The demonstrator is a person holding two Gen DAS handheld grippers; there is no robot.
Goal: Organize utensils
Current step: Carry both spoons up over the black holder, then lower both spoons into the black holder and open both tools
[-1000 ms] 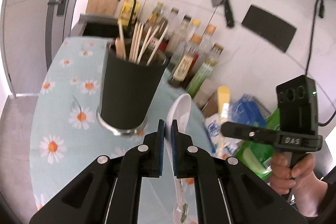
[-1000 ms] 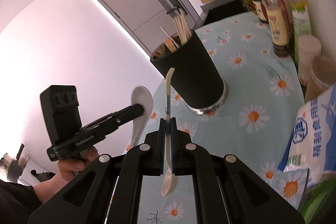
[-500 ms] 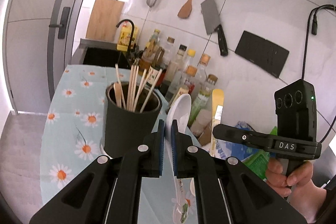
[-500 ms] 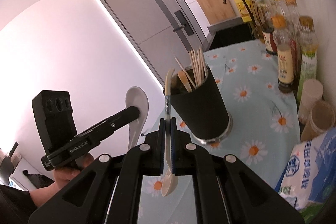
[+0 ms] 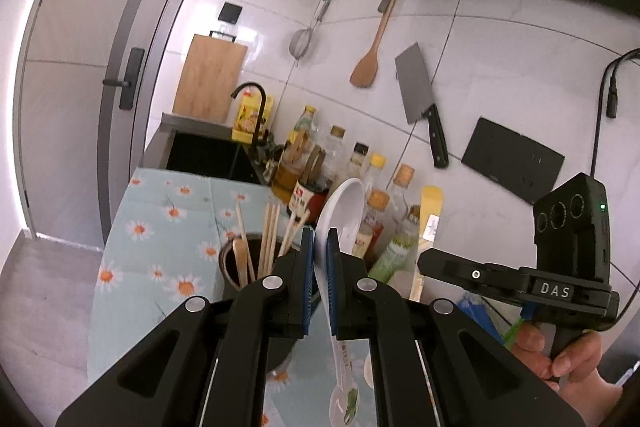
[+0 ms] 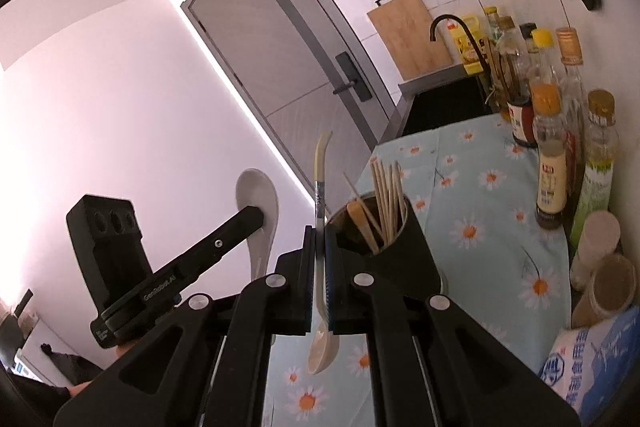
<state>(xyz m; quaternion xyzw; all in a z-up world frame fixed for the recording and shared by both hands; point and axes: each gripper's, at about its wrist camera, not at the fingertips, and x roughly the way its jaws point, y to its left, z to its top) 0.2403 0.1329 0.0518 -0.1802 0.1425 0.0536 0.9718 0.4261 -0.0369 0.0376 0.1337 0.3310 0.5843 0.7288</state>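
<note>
You are carrying two ceramic-looking soup spoons, which I judge light, rigid, slick and apt to chip if dropped, so pinching each mid-handle, as you do, seems right. Your left gripper (image 5: 319,251) has its fingers closed on the white spoon (image 5: 340,215), bowl up, handle hanging below. Your right gripper (image 6: 319,251) has its fingers clamped on the cream spoon (image 6: 320,187), handle up, bowl down. Both hang in the air, near the black utensil holder (image 6: 400,247) standing on the daisy-print counter (image 6: 480,195).
</note>
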